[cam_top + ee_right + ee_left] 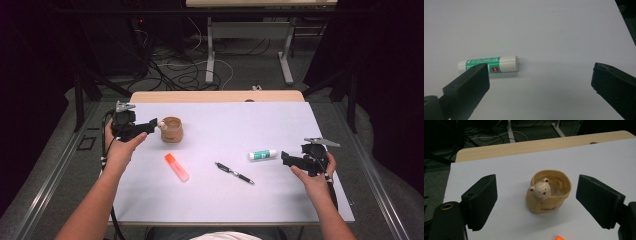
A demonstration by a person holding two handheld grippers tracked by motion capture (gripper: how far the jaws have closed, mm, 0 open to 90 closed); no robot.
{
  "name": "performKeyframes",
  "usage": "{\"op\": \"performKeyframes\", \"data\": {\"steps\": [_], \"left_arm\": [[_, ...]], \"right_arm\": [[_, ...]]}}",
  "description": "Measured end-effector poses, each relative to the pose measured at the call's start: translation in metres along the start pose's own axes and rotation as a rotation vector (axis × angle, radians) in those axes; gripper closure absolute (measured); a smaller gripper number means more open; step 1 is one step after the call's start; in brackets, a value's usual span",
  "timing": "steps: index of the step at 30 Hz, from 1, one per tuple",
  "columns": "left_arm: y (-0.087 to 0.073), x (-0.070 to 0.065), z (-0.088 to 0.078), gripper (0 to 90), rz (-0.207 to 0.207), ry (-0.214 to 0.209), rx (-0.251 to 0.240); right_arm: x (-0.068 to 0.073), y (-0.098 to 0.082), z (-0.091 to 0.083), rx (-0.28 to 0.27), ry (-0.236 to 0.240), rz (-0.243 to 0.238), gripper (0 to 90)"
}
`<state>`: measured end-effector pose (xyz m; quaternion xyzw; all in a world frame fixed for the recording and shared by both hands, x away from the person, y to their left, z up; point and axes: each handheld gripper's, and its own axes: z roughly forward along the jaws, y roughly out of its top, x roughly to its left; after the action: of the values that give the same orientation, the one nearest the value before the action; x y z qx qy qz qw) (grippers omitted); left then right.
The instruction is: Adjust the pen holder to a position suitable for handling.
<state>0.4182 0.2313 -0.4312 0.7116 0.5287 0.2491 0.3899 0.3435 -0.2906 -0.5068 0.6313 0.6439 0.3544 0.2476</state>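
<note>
While both grippers wait near their things, this is how it looks:
Step now: the left gripper (156, 123) points at the bear cup (171, 129), and I think it is getting set to pick it up.
Left jaws: apart, one on each side of the cup in the left gripper view, not touching it.
Bear cup: standing up on the white mat (225, 200), near its far left corner, just beside the left gripper's tips.
Right gripper (283, 157): jaws wide apart, nothing between them.
Glue stick (263, 155): lying flat, just beside the right gripper.
Next move: I think the left jaws must slide in around the cup and squeeze softly, so it does not tip.
Count: two grippers, one cup, one glue stick, one orange marker (177, 167), one black pen (234, 173).
</note>
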Motion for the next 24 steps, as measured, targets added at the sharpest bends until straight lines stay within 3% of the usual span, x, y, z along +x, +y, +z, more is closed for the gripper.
{"op": "performKeyframes", "data": {"steps": [7, 13, 15, 24], "left_arm": [[0.013, 0.002, 0.01, 22.1, 0.009, -0.006, 0.029], [0.022, 0.003, 0.018, 29.3, -0.017, -0.021, 0.04], [0.026, 0.002, 0.024, 30.8, -0.035, -0.031, 0.066], [0.032, 0.001, 0.041, 32.2, -0.069, -0.01, 0.096]], "right_arm": [[-0.002, -0.001, 0.001, 0.01, 0.002, -0.007, 1.3], [-0.003, -0.001, 0.003, 0.016, 0.006, 0.009, 1.8], [-0.004, -0.002, 0.003, 0.02, 0.007, 0.01, 2.0], [-0.004, -0.002, 0.003, 0.028, 0.008, 0.009, 2.9]]}}
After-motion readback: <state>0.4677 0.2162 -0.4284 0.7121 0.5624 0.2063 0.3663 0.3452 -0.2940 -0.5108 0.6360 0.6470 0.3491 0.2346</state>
